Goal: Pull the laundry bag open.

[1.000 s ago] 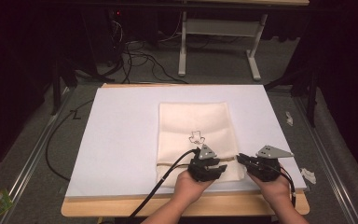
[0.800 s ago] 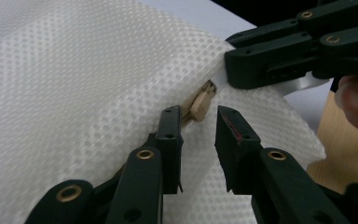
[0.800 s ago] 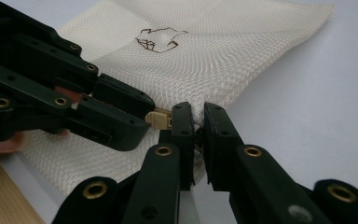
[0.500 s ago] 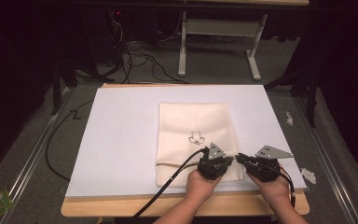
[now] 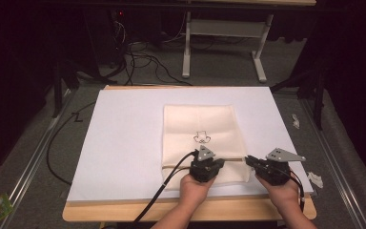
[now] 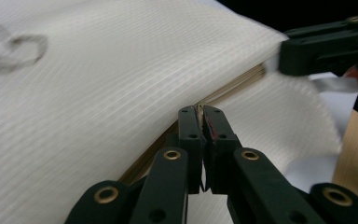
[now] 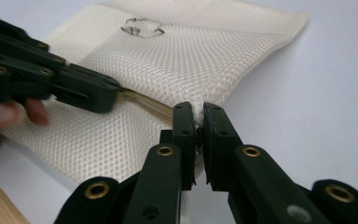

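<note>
Grippers pinched on the near folded edge of the mesh cloth.

I see my left hand-held gripper [image 5: 208, 164] and right hand-held gripper [image 5: 252, 162] each pressed together on the fold line of the cream mesh cloth [image 5: 199, 125]; the cloth lies away from me on the desk [image 5: 124, 138], its long axis running front to back, with the right hand-held gripper at its right corner.

cloth bag [image 7: 177, 60]: cream open mesh, matt | table [image 5: 124, 217]: wood edge, white matt sheet [image 5: 124, 143]
</note>
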A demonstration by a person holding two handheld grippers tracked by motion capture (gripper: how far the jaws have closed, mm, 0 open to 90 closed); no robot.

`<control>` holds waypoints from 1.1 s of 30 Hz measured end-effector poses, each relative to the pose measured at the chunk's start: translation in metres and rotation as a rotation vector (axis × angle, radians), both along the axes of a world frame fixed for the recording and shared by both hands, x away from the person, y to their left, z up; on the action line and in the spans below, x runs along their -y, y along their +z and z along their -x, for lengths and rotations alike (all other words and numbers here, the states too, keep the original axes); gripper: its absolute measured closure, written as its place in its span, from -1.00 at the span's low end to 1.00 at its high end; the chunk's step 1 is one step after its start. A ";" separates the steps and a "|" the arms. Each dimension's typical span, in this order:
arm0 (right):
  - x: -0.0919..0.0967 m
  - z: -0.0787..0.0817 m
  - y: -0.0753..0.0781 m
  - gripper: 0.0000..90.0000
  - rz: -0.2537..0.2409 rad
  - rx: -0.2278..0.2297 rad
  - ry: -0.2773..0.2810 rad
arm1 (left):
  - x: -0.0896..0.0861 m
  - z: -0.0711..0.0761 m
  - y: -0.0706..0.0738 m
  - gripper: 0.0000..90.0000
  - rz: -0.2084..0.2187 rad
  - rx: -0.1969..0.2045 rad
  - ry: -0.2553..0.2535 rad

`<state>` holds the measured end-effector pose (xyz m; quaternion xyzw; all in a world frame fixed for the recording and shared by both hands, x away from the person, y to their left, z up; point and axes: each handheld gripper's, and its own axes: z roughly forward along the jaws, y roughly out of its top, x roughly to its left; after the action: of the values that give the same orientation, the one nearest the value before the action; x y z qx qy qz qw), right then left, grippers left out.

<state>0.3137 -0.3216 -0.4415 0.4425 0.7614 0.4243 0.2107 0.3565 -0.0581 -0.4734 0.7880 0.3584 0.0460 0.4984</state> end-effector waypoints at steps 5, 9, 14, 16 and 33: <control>0.005 0.002 0.000 0.89 0.000 -0.003 -0.010 | -0.039 0.004 0.007 0.95 -0.064 0.017 0.026; 0.010 0.000 0.000 0.89 -0.019 -0.007 -0.010 | -0.079 0.004 0.010 0.94 -0.085 0.002 0.044; -0.008 0.004 0.001 0.90 0.024 0.003 0.041 | -0.101 0.013 0.017 0.94 -0.126 0.019 0.010; -0.013 0.004 0.002 0.90 0.027 0.003 0.053 | -0.106 0.015 0.017 0.94 -0.122 0.009 0.008; 0.022 0.001 -0.005 0.88 0.009 -0.024 -0.042 | -0.167 0.017 0.004 0.94 -0.124 -0.061 0.087</control>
<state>0.3124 -0.3439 -0.4465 0.4628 0.7561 0.4111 0.2124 0.3390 0.1085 -0.4691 0.8021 0.4036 0.0657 0.4353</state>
